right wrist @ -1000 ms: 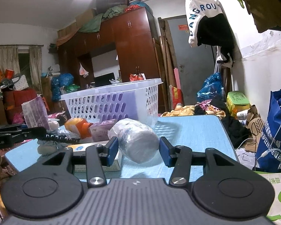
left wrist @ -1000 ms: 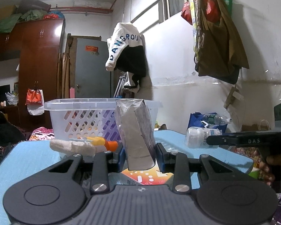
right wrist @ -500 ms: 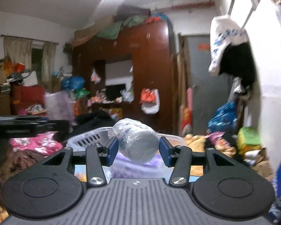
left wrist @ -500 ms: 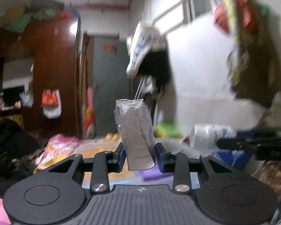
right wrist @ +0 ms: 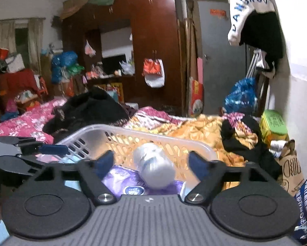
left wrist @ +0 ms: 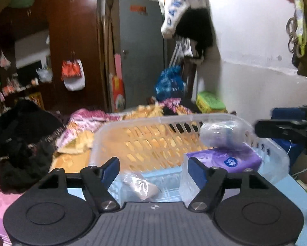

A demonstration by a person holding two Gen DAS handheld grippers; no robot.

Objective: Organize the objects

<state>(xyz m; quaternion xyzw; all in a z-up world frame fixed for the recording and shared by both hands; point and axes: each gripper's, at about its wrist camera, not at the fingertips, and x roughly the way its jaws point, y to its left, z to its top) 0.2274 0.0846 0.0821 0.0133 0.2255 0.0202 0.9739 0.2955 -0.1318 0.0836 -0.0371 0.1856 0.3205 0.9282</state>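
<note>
White plastic basket (left wrist: 145,123) sits on the blue bench (left wrist: 292,186), both grippers over it. Left gripper (left wrist: 152,171): fingers spread, nothing between them; wrapped pack (left wrist: 140,186) lies on the basket floor just below. Right gripper (right wrist: 151,163): fingers spread wide, clear of the wrapped roll (right wrist: 153,166), which rests on the purple tissue pack (right wrist: 130,182) inside the basket, at its right end.
</note>
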